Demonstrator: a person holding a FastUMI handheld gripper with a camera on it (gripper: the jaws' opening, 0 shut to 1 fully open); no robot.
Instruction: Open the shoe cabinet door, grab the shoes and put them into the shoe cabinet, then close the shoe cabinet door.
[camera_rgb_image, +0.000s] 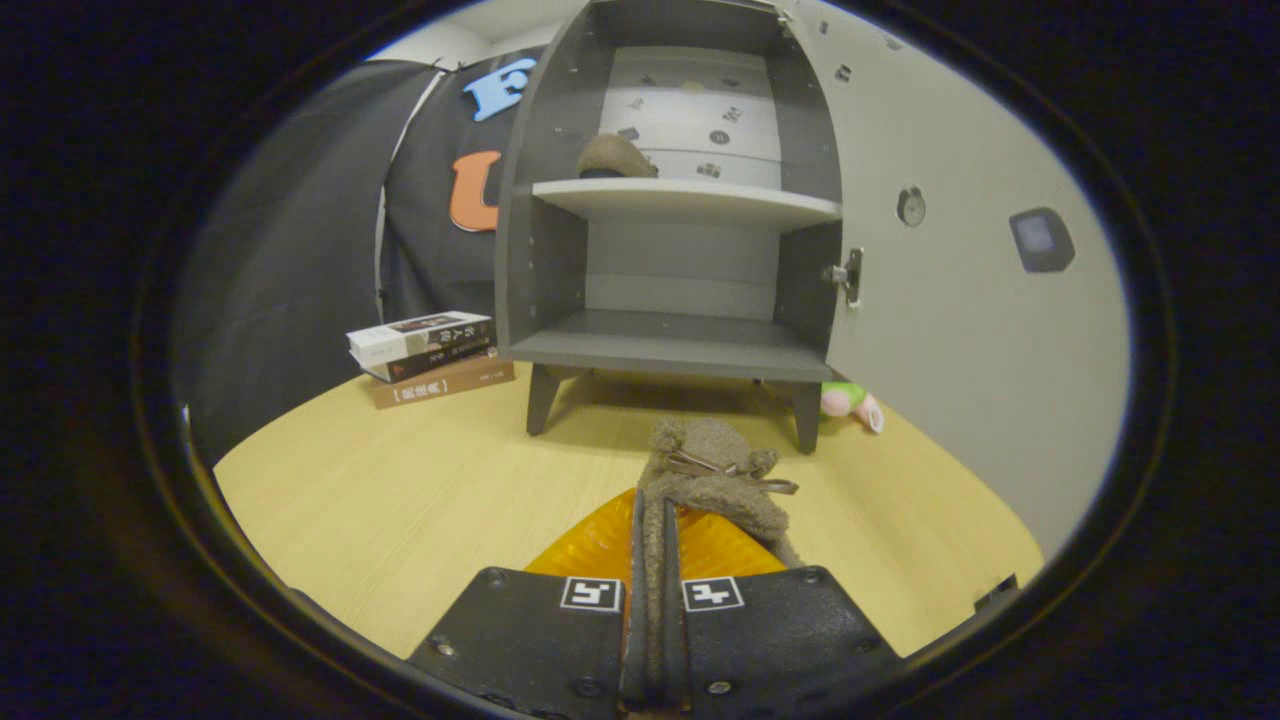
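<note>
Gripper (655, 520) is clamped on a brown suede shoe (715, 480): both fingers are pressed nearly together with a thin fold of the shoe's upper pinched between them. The rest of the shoe sticks out just ahead of the fingertips, lace bow (725, 468) on top, body leaning slightly to the right. Cannot tell if the shoe is lifted off the wooden table (400, 500) or resting on it.

Beyond the shoe, the grey shoe cabinet (680, 345) stands on short legs on the table. Its door (960, 300) is swung fully open to the right, inner face toward the camera, hinge (845, 275) visible at the cabinet's right edge. Bottom compartment is open toward the gripper. On the middle shelf (690, 200), left side, sits a second brown shoe (615, 158).

Left of the cabinet, a stack of three books (430, 355) lies flat on the table, near the cabinet's left leg. Right of the cabinet, by the foot of the open door, a small pink-and-green plush toy (852, 402) lies on the table, partly hidden by the right front leg.
</note>
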